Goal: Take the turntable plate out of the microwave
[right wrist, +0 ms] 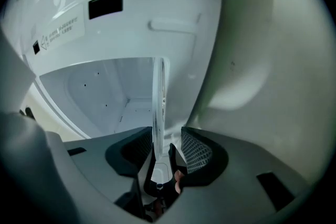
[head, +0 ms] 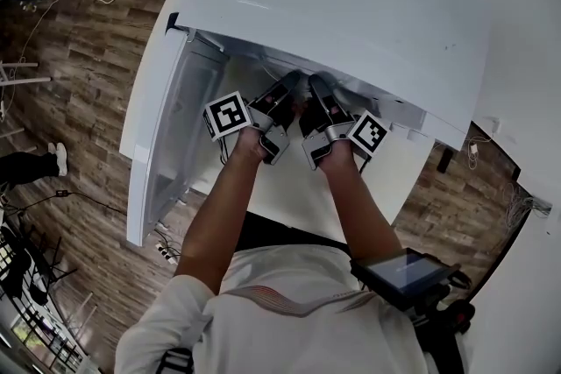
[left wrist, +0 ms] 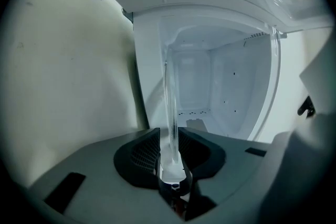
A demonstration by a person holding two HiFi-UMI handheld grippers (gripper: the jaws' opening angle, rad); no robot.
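The clear glass turntable plate (left wrist: 170, 113) shows edge-on in the left gripper view, running from the jaws into the white microwave cavity (left wrist: 226, 86). My left gripper (left wrist: 169, 139) is shut on its rim, with both ribbed pads against the glass. In the right gripper view the plate (right wrist: 158, 107) stands between the jaws of my right gripper (right wrist: 165, 141), which is open, with a gap at the right pad. From the head view, the left gripper (head: 289, 88) and the right gripper (head: 317, 88) reach side by side into the microwave (head: 351, 4), whose top hides the plate.
The microwave door (head: 166, 127) hangs open at the left, close beside my left arm. The microwave stands on a white table (head: 289, 197). Cables and a power strip (head: 162, 250) lie on the wooden floor. A small screen (head: 408, 271) sits at my right hip.
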